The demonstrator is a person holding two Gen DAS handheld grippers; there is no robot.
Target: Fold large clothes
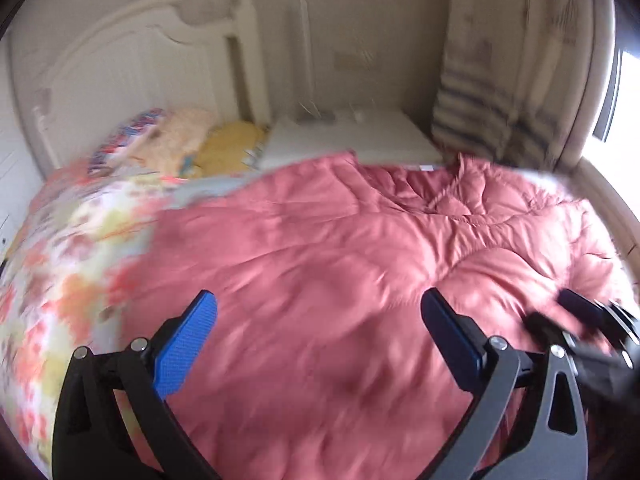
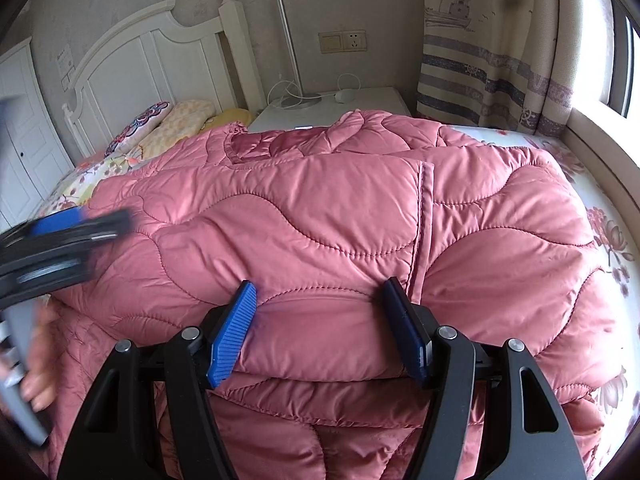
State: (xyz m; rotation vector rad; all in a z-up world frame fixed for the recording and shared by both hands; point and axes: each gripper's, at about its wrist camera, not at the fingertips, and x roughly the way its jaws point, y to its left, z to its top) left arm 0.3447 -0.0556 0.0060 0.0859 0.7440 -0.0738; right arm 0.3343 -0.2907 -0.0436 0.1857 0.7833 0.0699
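- Pink quilted padded jacket: lies spread over the floral-printed bed sheet, folded into thick layers; a stitched placket edge runs down its upper layer, and the collar end points toward the white wooden headboard.
- Right gripper, black frame with blue ribbed pads: its fingers straddle a bulging fold at the jacket's near edge, both pads pressing into the fabric, so it is clenched on the jacket.
- Left gripper, same build: jaws spread wide above the pink surface, nothing between the pads; released. The left wrist view is motion-blurred.
- In the right wrist view the left gripper appears as a blurred dark shape at the left edge, over the jacket's left side.
- Patterned pillows: stacked at the head of the bed, beyond the jacket.
- White bedside table: beside the headboard, carrying a slim silver lamp.
- Striped nautical curtain: hangs at the right, by the window.
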